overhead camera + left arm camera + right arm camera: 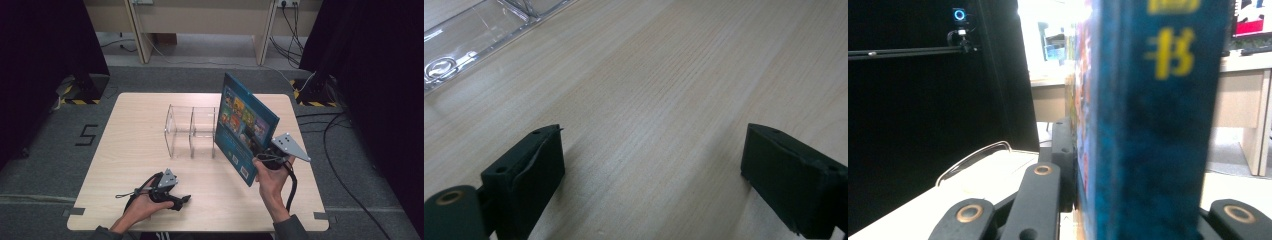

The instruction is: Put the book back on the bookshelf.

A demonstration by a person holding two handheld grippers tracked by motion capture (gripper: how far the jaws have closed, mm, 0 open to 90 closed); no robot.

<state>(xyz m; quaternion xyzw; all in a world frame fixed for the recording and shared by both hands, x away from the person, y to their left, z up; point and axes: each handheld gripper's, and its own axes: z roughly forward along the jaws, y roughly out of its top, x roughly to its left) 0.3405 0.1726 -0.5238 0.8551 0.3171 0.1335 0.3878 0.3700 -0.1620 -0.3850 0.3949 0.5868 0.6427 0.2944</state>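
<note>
Gripping the blue book at center right, my right gripper has its jaws clamped; my left gripper, lower left, rests jaws wide apart on the table.

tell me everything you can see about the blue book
The book is a thin, large-format hardcover with a dark blue cover carrying a grid of colourful pictures; yellow characters show on its spine in the right gripper view. It is closed, lifted off the table and tilted, its upper corner leaning away from the person. The right tongs are clamped on its lower edge, one jaw against each cover. It hangs just right of the clear rack; whether they touch is unclear.
</note>
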